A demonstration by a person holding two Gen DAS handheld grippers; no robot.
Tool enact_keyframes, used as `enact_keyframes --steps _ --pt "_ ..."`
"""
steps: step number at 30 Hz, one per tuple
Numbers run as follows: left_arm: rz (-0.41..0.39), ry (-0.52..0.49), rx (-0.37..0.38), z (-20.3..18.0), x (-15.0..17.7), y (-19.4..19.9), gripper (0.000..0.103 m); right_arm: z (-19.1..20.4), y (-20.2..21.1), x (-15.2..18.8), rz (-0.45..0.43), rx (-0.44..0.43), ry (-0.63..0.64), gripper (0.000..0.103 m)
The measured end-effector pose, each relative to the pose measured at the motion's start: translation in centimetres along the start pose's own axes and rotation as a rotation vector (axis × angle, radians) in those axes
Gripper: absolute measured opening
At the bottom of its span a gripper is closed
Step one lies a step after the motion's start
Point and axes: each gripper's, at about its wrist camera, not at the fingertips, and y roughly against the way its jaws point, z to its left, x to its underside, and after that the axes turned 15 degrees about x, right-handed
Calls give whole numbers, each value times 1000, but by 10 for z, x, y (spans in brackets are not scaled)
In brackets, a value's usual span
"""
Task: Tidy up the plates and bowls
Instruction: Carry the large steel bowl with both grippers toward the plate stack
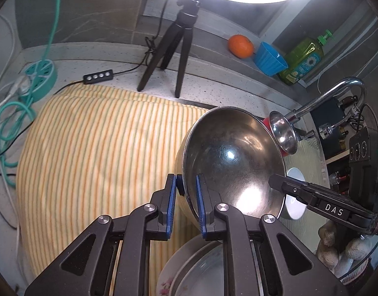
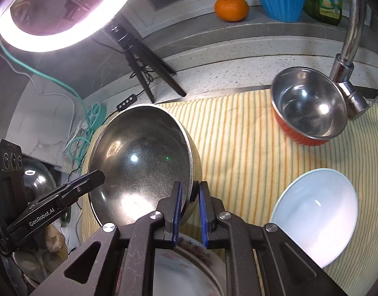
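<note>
In the left wrist view, a large steel bowl at centre right is pinched at its rim by the nearly closed left gripper, above floral plates at the bottom. In the right wrist view, the right gripper clamps the opposite rim; a red-sided bowl upper right and white bowl lower right appear unsorted on the striped cloth.

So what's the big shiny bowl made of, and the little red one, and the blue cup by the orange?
The big bowl looks like steel: mirror-bright inside, with fine scratches and glints from the lamp. The little red bowl seems to be steel too, shiny inside, with a red coat outside, maybe paint or enamel. The blue cup is probably plastic or silicone: dull, ridged, one solid colour.
</note>
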Motion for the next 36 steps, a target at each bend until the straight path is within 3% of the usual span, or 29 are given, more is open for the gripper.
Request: enact_keyframes --steps 24,36 --pt "-99 146 -81 57 59 72 14 95 -11 39 45 -65 194 12" --pt "-110 212 -116 83 89 91 14 133 -26 65 99 -85 282 12"
